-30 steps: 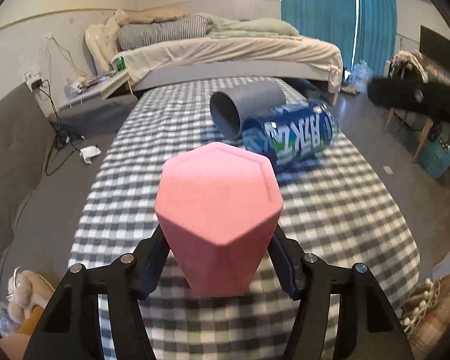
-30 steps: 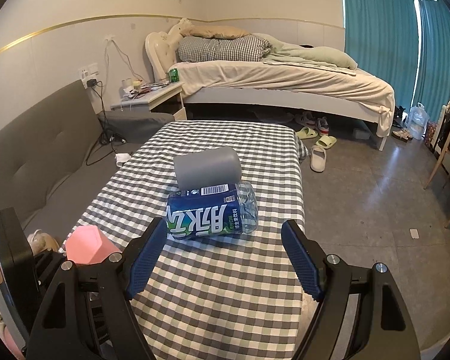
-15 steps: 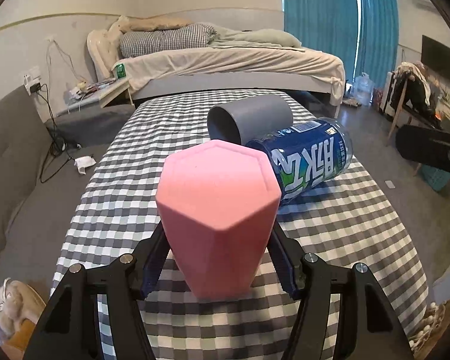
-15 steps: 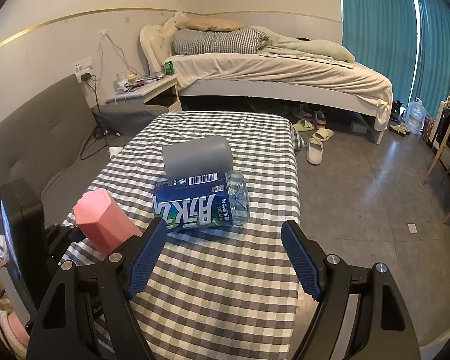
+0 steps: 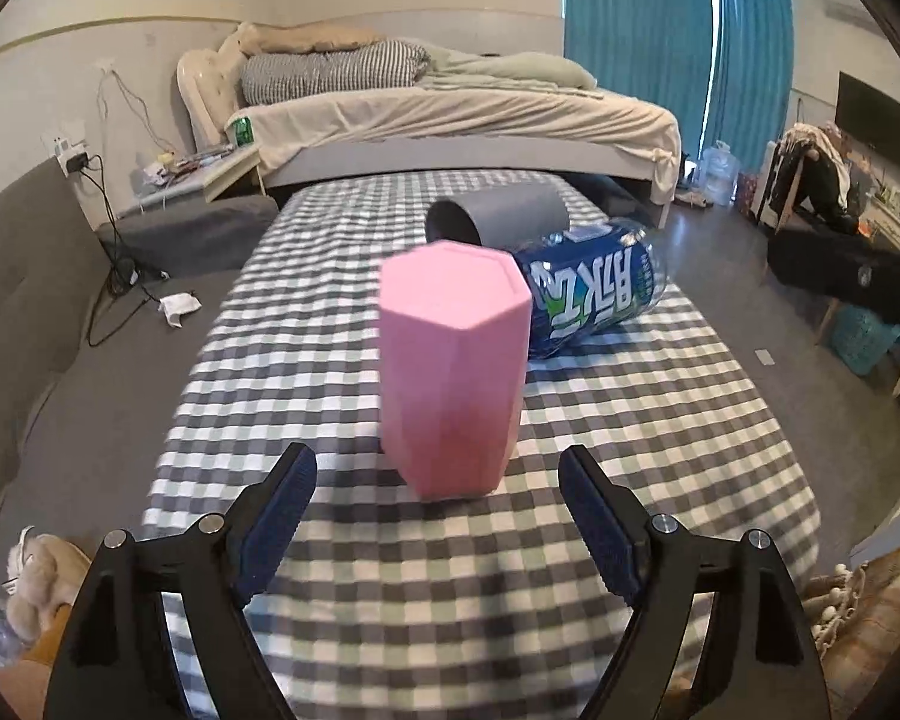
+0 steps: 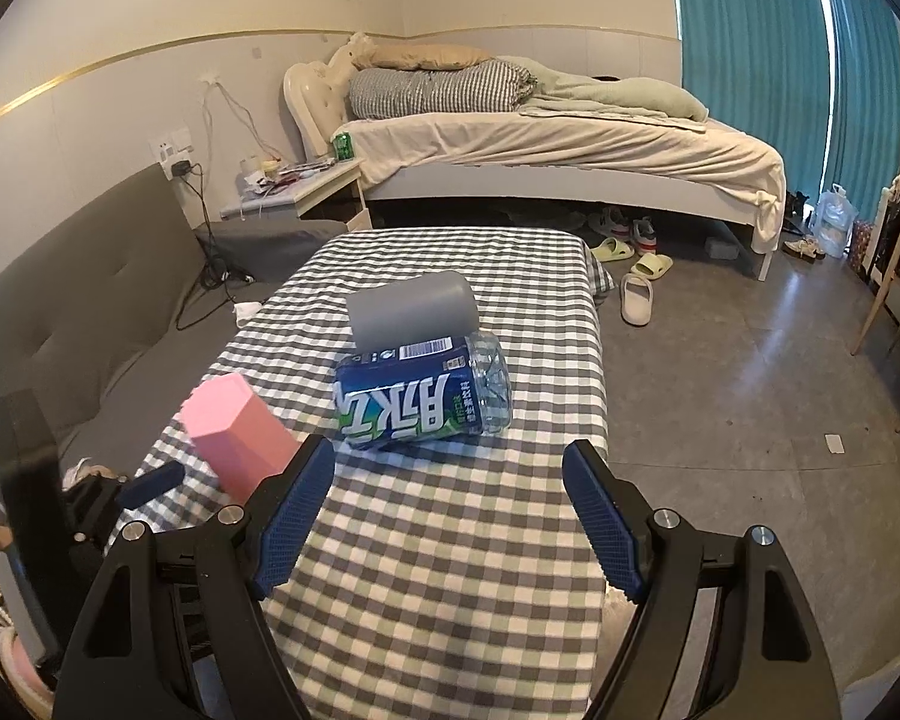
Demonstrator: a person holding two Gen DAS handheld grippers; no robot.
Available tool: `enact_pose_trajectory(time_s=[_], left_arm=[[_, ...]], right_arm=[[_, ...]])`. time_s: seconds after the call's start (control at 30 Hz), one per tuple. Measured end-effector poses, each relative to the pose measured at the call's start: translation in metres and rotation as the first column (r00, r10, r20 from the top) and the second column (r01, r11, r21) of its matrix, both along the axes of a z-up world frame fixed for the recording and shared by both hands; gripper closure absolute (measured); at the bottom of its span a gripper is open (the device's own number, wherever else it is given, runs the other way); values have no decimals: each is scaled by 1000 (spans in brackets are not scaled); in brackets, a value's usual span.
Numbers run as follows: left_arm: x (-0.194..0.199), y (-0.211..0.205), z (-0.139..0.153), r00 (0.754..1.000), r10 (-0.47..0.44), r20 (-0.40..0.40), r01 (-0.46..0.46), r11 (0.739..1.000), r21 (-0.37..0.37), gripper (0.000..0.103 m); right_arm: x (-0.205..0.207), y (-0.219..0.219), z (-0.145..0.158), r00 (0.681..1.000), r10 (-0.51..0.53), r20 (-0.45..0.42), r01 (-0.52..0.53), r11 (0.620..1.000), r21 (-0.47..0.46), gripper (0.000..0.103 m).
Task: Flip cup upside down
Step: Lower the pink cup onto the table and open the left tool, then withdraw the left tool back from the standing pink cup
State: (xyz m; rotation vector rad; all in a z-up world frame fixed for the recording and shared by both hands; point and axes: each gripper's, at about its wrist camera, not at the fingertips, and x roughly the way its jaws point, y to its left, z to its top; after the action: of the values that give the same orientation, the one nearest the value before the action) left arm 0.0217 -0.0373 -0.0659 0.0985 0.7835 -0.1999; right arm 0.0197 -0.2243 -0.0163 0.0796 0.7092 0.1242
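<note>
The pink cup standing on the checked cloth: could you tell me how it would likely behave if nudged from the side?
The pink cup is tall and narrow with its closed end up, so it would probably tip rather than slide. Its flat facets should stop it rolling far, unlike the round grey cup lying behind it. The soft checked cloth may make it wobble.

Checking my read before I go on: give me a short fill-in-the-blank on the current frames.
1. The pink cup stands with its closed end facing ____.
2. The left gripper is ____, its fingers clear of the cup.
3. The gray cup lies on its ____ against the blue bottle.

Missing words: up; open; side
</note>
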Motion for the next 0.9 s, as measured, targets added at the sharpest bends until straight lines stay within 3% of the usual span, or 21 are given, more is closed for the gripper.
enact_pose_trajectory(time_s=[0.37, 0.57, 0.77, 0.9], left_arm=[[-27, 31, 49, 994, 35, 101, -25, 994, -104, 17], [-45, 49, 73, 987, 48, 154, -23, 987, -162, 17], [-64, 66, 85, 974, 81, 209, -53, 989, -135, 5], [-67, 76, 82, 969, 123, 213, -97, 987, -128, 4]], right_arm=[[-56, 19, 16, 997, -5, 76, 8, 999, -40, 25], [-78, 25, 23, 995, -18, 96, 20, 1000, -16, 24], [-87, 34, 28, 985, -72, 158, 72, 997, 5, 0], [-83, 36, 22, 985, -82, 150, 74, 996, 55, 0]])
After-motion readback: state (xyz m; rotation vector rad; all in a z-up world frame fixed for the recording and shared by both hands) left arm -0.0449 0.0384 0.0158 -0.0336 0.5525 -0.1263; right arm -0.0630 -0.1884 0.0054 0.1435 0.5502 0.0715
